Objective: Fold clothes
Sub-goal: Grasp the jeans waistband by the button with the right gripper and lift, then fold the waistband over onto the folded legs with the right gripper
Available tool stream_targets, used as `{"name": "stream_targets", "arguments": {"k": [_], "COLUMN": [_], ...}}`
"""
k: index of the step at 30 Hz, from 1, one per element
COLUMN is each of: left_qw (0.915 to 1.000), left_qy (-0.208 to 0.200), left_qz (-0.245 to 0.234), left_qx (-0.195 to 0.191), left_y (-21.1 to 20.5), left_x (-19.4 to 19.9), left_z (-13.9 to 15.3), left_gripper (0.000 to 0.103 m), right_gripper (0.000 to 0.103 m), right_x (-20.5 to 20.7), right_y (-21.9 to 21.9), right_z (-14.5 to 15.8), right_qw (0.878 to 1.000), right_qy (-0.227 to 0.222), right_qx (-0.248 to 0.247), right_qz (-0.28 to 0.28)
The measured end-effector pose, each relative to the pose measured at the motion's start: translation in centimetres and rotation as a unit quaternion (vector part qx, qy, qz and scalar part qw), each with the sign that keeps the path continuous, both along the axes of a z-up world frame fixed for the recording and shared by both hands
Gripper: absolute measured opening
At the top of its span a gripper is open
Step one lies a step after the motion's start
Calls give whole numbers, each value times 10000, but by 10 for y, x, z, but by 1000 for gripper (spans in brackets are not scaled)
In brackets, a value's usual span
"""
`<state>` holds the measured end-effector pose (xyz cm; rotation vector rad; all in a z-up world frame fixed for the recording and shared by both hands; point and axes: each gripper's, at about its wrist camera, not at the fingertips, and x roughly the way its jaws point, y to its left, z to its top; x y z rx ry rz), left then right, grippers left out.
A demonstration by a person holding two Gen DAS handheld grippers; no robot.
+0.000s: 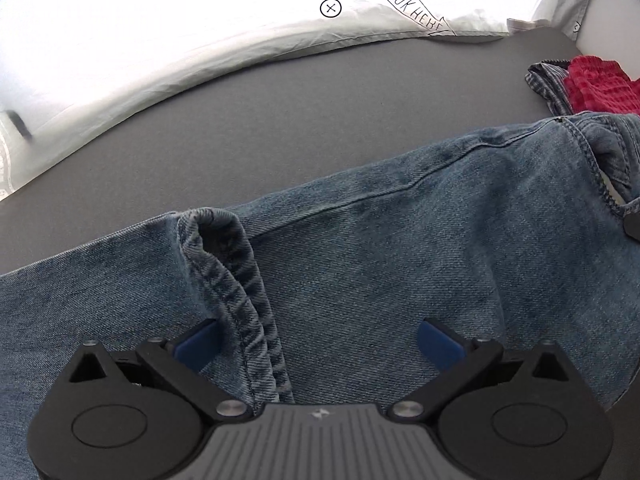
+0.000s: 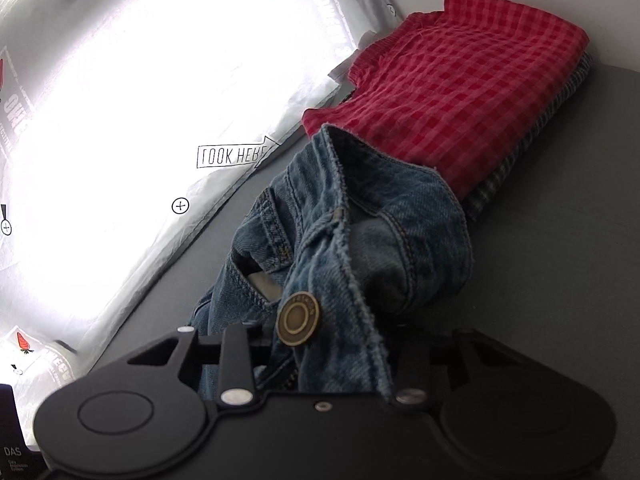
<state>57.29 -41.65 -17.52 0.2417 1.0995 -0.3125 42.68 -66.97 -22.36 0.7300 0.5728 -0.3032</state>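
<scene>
Blue jeans [image 1: 360, 248] lie stretched across the grey bed surface [image 1: 280, 112]. A leg hem [image 1: 232, 280] is folded back over the leg. My left gripper [image 1: 320, 344] is open just above the denim, the hem lying beside its left blue pad [image 1: 198, 346]. My right gripper [image 2: 320, 360] is shut on the jeans' waistband [image 2: 340, 280], near the brass button [image 2: 298, 319]; its fingertips are hidden by the denim. The waist end is bunched and lifted.
A folded red checked garment [image 2: 460, 92] lies on a folded blue striped one [image 2: 520, 160] just beyond the waistband; both show at the right of the left wrist view [image 1: 580, 80]. White printed bedding [image 1: 160, 40] borders the far side and shows in the right wrist view [image 2: 120, 120].
</scene>
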Motion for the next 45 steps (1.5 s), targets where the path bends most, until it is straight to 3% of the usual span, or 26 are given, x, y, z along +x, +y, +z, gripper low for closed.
{"name": "stream_targets", "arguments": {"k": [9, 13, 17, 21, 25, 30, 33, 37, 41, 45], "left_qw": [9992, 9986, 9962, 9911, 9807, 9713, 9651, 9587, 9533, 9422], "left_qy": [-327, -227, -43, -374, -681, -927, -1024, -1062, -1105, -1038], "left_qz": [-133, -397, -260, 113, 576, 1252, 1592, 1976, 2291, 2685], "left_qx": [-193, -269, -830, -1275, -1741, -1799, -1808, -1750, -1629, -1716], "left_y": [11, 18, 43, 94, 166, 254, 304, 363, 405, 439], "left_x": [-9, -8, 1, -2, -14, -48, -82, -123, -141, -146], "left_z": [-2, 2, 23, 62, 99, 106, 99, 85, 74, 64], "left_gripper": [103, 103, 103, 103, 103, 103, 103, 103, 103, 103], "right_gripper": [35, 34, 34, 33, 33, 32, 32, 32, 33, 38], "right_x": [-7, -14, -17, -18, -13, -11, -10, -8, 0, 11], "right_y": [46, 69, 97, 132, 169, 231, 285, 366, 444, 507], "right_z": [44, 73, 99, 125, 146, 171, 180, 173, 138, 83], "right_qw": [9966, 9911, 9858, 9768, 9650, 9501, 9332, 9002, 8635, 8117], "right_qy": [-246, -277, -453, -611, -761, -953, -958, -838, -684, -47], "right_qx": [-789, -1300, -1618, -2051, -2489, -2915, -3366, -4056, -4512, -4802], "right_qz": [-57, -70, -12, 105, 309, 572, 812, 1346, 2148, 3325]}}
